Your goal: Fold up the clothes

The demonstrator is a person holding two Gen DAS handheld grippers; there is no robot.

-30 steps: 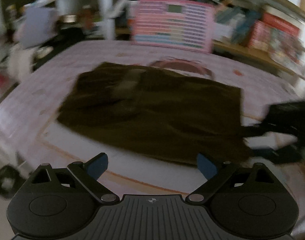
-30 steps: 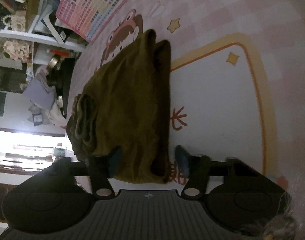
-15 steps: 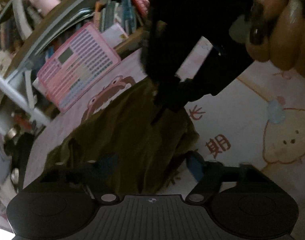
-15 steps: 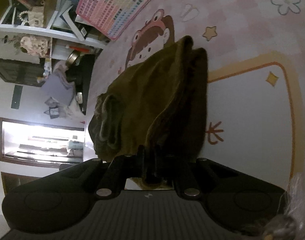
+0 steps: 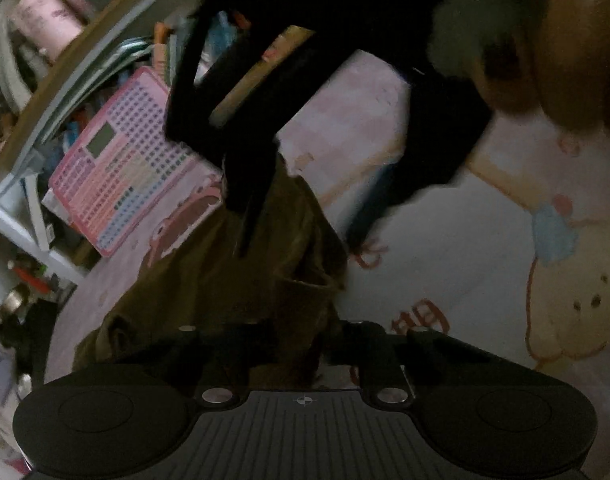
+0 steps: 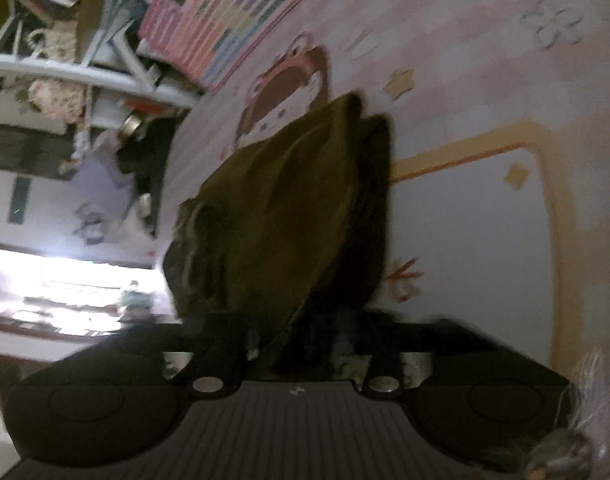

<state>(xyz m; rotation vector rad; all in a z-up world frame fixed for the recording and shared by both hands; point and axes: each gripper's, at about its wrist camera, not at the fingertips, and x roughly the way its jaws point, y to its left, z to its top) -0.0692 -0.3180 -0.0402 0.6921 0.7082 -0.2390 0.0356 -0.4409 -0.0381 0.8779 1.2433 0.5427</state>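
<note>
An olive-brown garment [image 5: 241, 288] lies folded on a pink cartoon play mat [image 5: 445, 248]. My left gripper [image 5: 293, 344] is shut on the garment's near edge; the cloth bunches between its fingers. The right gripper's black body [image 5: 345, 92] and the hand holding it fill the top of the left wrist view, above the garment. In the right wrist view the garment [image 6: 289, 208] rises in a ridge from the mat [image 6: 465, 220]. My right gripper [image 6: 295, 344] is shut on its near edge, its fingertips buried in cloth.
A pink keyboard toy [image 5: 121, 168] leans against cluttered shelves [image 5: 45, 92] at the mat's far side; it also shows in the right wrist view [image 6: 221, 12]. A bright doorway [image 6: 65, 288] and floor clutter [image 6: 117, 172] lie left.
Both grippers went from open to shut on the garment's near edge. The left gripper swung in beside the right one, and the cloth's edge is now lifted and bunched.
</note>
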